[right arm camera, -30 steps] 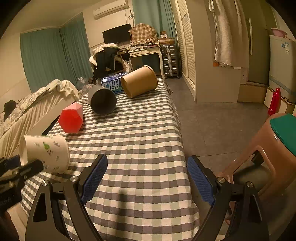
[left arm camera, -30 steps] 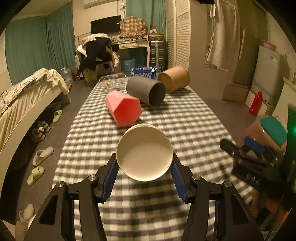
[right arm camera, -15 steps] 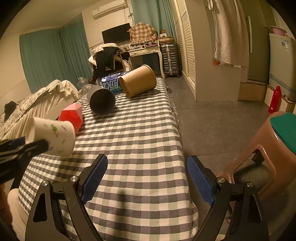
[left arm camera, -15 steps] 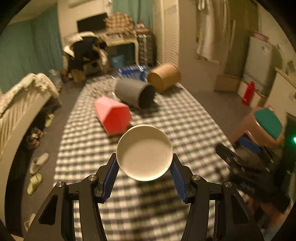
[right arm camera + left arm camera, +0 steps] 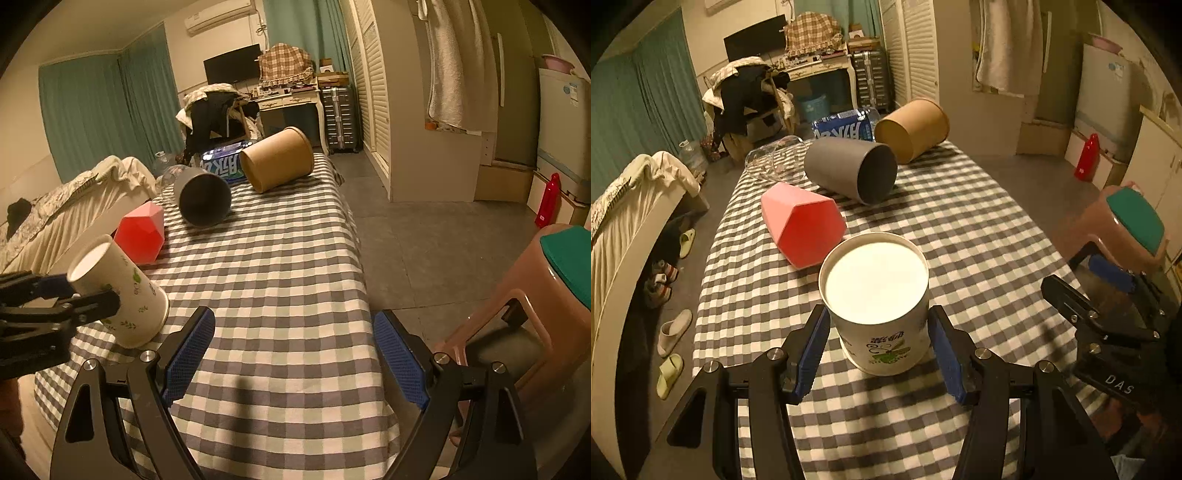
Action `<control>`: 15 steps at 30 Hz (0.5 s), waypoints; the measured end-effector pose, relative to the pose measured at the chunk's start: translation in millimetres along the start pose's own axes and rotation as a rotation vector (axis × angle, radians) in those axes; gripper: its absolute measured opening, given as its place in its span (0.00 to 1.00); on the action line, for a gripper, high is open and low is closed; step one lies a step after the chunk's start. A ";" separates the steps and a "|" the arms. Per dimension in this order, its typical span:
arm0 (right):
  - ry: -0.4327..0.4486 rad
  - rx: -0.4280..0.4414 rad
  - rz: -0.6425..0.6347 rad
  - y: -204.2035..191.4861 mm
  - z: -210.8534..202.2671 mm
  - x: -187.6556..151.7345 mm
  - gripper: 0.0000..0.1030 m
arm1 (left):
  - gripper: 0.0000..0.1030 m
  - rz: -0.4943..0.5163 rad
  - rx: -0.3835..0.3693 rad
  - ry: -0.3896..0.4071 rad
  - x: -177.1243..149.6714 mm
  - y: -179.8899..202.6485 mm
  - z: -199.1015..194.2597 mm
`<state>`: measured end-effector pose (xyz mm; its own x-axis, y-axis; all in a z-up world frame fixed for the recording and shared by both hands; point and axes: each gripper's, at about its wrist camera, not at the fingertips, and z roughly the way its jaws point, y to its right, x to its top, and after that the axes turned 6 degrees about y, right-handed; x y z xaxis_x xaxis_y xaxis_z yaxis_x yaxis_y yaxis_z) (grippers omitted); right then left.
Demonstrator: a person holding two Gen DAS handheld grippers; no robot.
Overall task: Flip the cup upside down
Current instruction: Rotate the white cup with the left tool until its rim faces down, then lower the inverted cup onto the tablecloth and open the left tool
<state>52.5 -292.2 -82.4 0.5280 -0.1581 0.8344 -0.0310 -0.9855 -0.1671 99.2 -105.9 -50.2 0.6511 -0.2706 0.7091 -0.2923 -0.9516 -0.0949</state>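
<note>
A white paper cup with green leaf print is held between the blue pads of my left gripper. Its flat base faces up and toward the camera. In the right wrist view the cup is tilted, its rim low over the checked tablecloth near the front left. I cannot tell whether the rim touches the cloth. My right gripper is open and empty over the table's front right part.
A red hexagonal cup, a grey cup, a brown paper cup, a clear glass and a blue bottle lie on their sides farther back. A pink stool stands right of the table; a bed is at the left.
My left gripper has turned the cup from lying sideways to base-up and lowered it toward the cloth. The right gripper has not moved.
</note>
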 end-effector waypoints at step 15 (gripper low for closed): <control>0.013 -0.010 -0.006 -0.5 -2.7 -0.7 0.86 | 0.78 -0.012 -0.024 0.063 -9.8 -3.5 -4.4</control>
<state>49.8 -291.7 -81.5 0.5170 -0.1533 0.8421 -0.0369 -0.9869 -0.1570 90.7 -99.3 -53.7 0.6097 -0.2488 0.7526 -0.3021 -0.9507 -0.0695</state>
